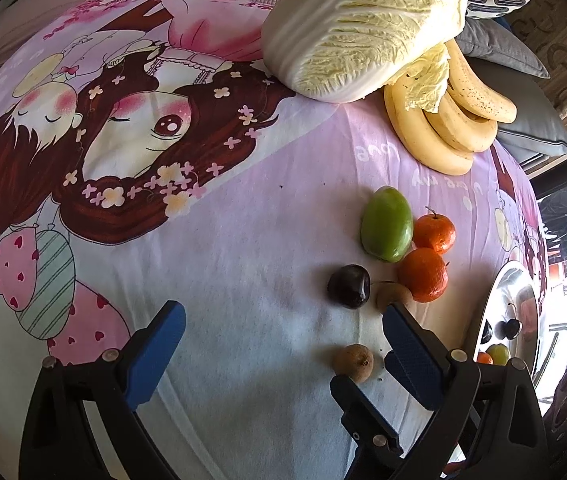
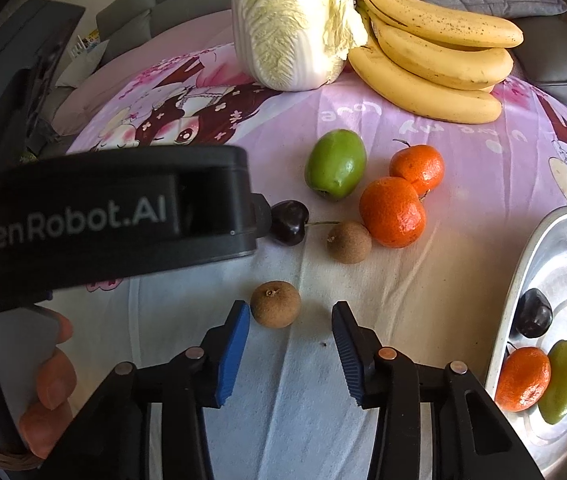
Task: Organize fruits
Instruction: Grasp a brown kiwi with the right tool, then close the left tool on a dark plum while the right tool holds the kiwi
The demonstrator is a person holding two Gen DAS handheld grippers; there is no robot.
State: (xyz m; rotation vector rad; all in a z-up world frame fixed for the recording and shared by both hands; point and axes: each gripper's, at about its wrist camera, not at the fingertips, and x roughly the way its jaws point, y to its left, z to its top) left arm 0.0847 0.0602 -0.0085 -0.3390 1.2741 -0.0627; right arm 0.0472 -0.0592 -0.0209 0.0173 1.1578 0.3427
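Both tongs hover over loose fruit.
Right gripper (image 2: pixel 290 322), partly open, holds nothing; a small round brown longan (image 2: pixel 276 304) lies just ahead. Left gripper (image 1: pixel 281 320) gapes wide, empty.

Plenty of bare sheet (image 1: pixel 243 280) under my left claw (image 1: pixel 283 344); the whole middle and left of that view is open cloth, nothing to bump. The crowding is all lower right: a brown longan (image 1: pixel 353 362) just beside my right-hand finger, a dark cherry (image 1: pixel 349 286) and a second longan (image 1: pixel 393 296) above it, then the green fruit (image 1: pixel 386 224) touching two tangerines (image 1: pixel 423 274). In the right wrist view the other gripper's black body (image 2: pixel 115 216) blocks the whole left middle and hides part of that cherry. Steel plate (image 2: pixel 523 292) walls off the right edge. Cabbage (image 2: pixel 287 20) and bananas (image 2: pixel 431 56) close off the top.
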